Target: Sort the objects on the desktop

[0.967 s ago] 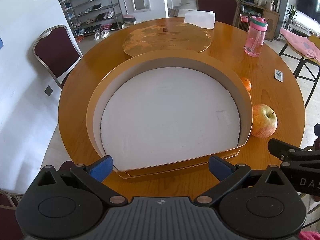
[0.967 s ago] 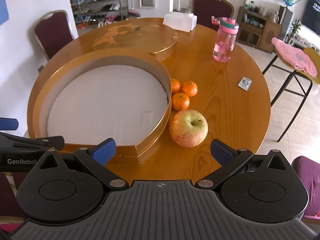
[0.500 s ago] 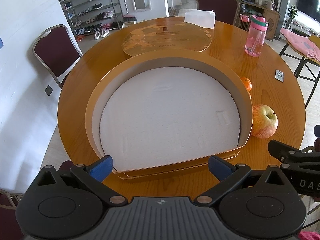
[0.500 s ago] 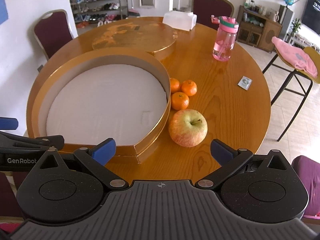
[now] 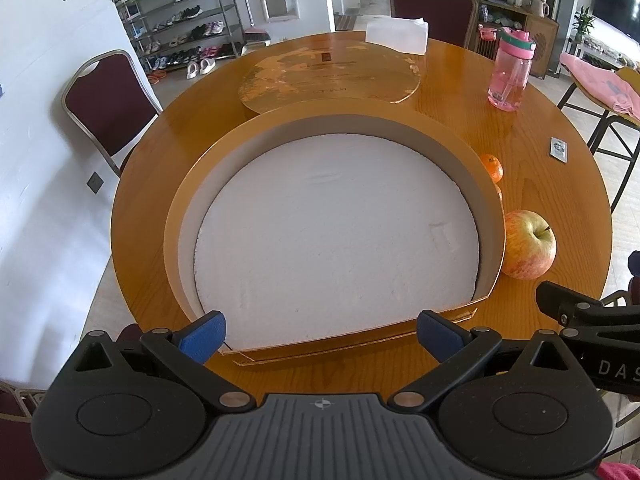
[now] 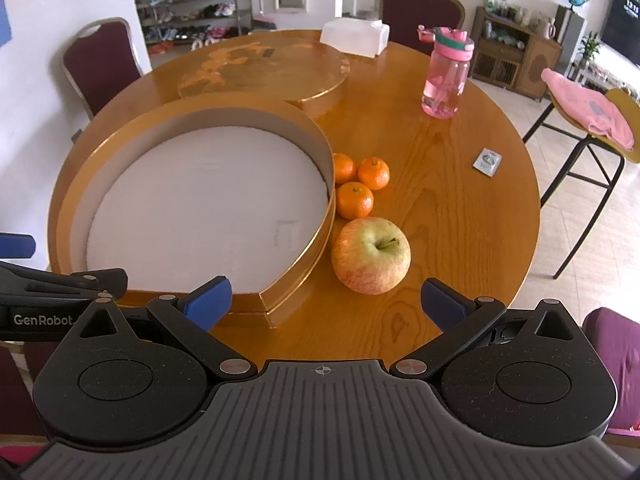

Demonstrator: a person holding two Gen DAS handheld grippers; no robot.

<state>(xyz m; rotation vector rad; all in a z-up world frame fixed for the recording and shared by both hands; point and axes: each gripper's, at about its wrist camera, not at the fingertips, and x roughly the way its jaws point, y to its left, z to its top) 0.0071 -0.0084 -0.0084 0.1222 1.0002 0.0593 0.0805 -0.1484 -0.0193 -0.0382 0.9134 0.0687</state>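
A large round gold box (image 5: 176, 216) (image 6: 326, 152) with a white foam floor lies open on the round wooden table (image 6: 460, 216). A red-yellow apple (image 6: 371, 255) (image 5: 529, 245) sits just right of the box. Three mandarins (image 6: 354, 199) lie behind the apple against the box wall; one mandarin (image 5: 491, 166) shows in the left wrist view. My left gripper (image 5: 320, 334) is open and empty at the box's near edge. My right gripper (image 6: 326, 304) is open and empty just short of the apple.
The gold box lid (image 6: 264, 68) lies at the back of the table. A pink water bottle (image 6: 446, 72), a white tissue pack (image 6: 354, 36) and a small sachet (image 6: 487, 160) are on the table. Chairs (image 5: 108, 108) stand around it, a stool (image 6: 588, 128) to the right.
Both grippers have edged slightly forward and stayed open. Nothing on the table has moved.
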